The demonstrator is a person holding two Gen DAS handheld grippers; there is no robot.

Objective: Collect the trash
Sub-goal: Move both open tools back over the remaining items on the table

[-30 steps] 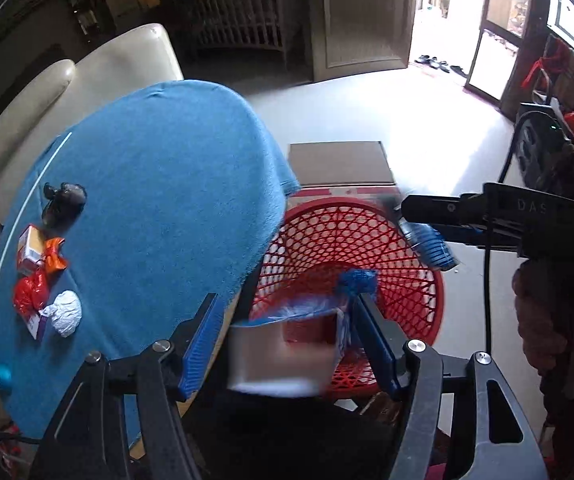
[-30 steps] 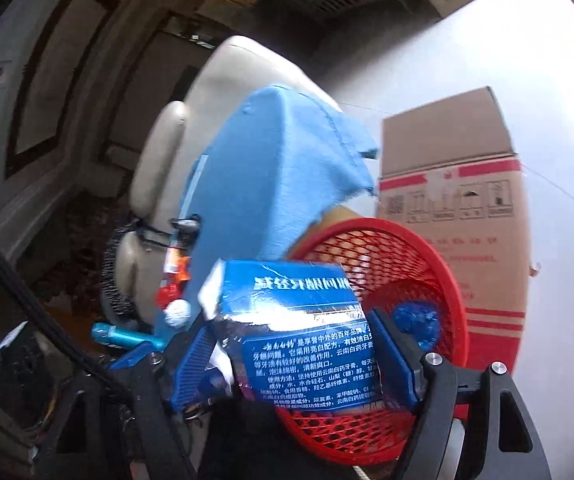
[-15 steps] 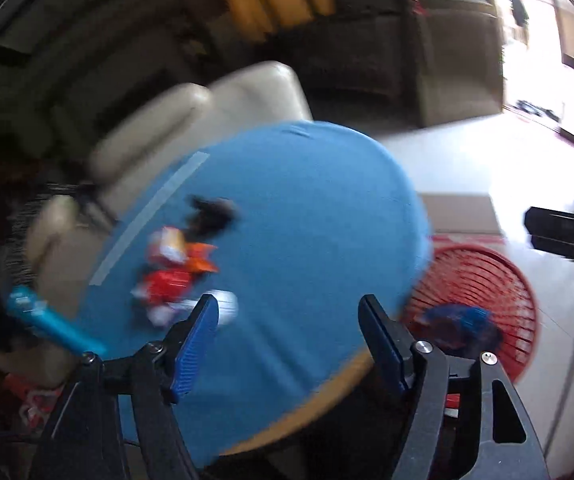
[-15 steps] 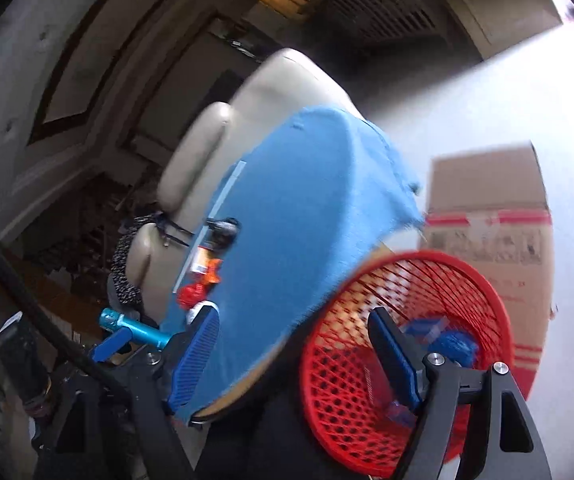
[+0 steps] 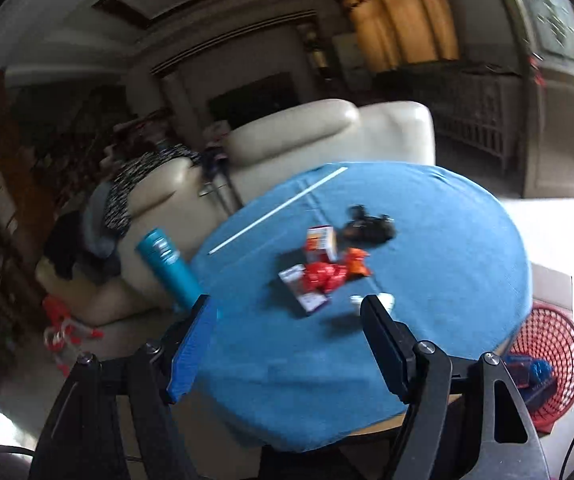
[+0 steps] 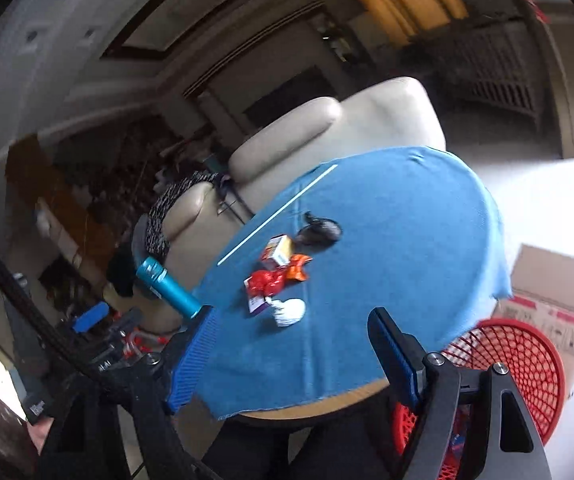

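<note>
Gaping wide, left gripper point(image 5: 287, 342) (jaws just opening) and right gripper point(image 6: 293, 354) hold nothing.

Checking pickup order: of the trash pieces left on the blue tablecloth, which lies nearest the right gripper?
The crumpled white paper wad, at the pile's near end; the red wrapper, orange wrapper and small box lie beyond it.

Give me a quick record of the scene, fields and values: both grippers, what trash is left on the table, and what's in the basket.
left gripper: jaws open, nothing between them
right gripper: jaws open, nothing between them
table: round, blue cloth cover
trash left: small carton, orange wrapper, red wrapper, white wad, dark lump
red basket: on the floor beside the table, blue items inside
teal bottle: at the table's edge
</note>
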